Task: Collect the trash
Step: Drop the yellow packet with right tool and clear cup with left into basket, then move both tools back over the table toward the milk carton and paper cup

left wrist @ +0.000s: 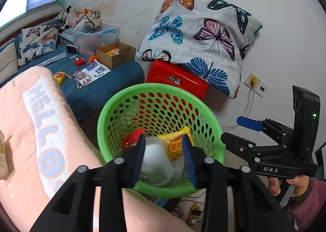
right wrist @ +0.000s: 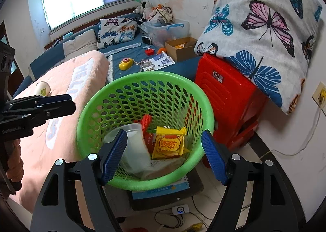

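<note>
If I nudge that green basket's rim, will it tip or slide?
The green basket is probably light: thin perforated plastic holding only a clear cup and yellow wrapper. It seems perched on a notebook, so a rim push may well tip it.

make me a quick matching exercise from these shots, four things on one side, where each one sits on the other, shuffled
Things:
1. yellow snack packet
2. butterfly pillow
3. cardboard box
4. small cup

Places:
A. lying on the pink blanket
B. on the blue couch, beside the clear bin
C. inside the green basket
D. resting on the red stool, against the wall

Pairs: 1-C, 2-D, 3-B, 4-A
</note>
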{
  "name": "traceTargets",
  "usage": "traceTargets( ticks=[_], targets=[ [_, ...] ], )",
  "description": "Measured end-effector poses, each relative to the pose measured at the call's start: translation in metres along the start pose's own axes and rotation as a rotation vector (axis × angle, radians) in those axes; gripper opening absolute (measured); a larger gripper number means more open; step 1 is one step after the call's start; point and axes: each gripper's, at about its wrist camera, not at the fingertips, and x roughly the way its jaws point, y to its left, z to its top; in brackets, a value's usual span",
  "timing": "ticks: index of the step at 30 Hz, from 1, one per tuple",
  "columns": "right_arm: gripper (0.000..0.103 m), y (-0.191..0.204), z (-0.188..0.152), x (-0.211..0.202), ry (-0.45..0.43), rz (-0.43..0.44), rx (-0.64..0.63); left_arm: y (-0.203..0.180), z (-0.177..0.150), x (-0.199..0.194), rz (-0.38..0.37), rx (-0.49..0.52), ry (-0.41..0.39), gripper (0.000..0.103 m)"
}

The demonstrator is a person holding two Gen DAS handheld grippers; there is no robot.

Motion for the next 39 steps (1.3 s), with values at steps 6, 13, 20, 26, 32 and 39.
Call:
traceTargets(
  ticks=[6,13,20,26,32,39],
  targets=[
    [0.075,0.012,0.002,-0.004,-0.007,0.027,-0.016,0.018,-0.009,-0.030,0.041,-0.052,-0.036,0.049],
    [0.078,0.041,0.011,-0.007,-0.024,0.075,-0.058,0.050,-0.032,-0.074,0.133,-0.124,-0.074,0.056],
    [0.081,0.086,0.019,0.000,-0.023,0.141,-0.121,0.086,-0.056,-0.116,0.255,-0.184,-0.105,0.065],
    [0.082,0.131,0.027,0.011,-0.007,0.203,-0.180,0.127,-0.077,-0.155,0.370,-0.267,-0.128,0.070],
    [0.083,0.178,0.031,0.025,0.013,0.262,-0.242,0.172,-0.098,-0.190,0.533,-0.348,-0.133,0.077],
    [0.084,0.227,0.034,0.038,0.032,0.316,-0.302,0.239,-0.118,-0.230,0.705,-0.508,-0.138,0.087]
  ],
)
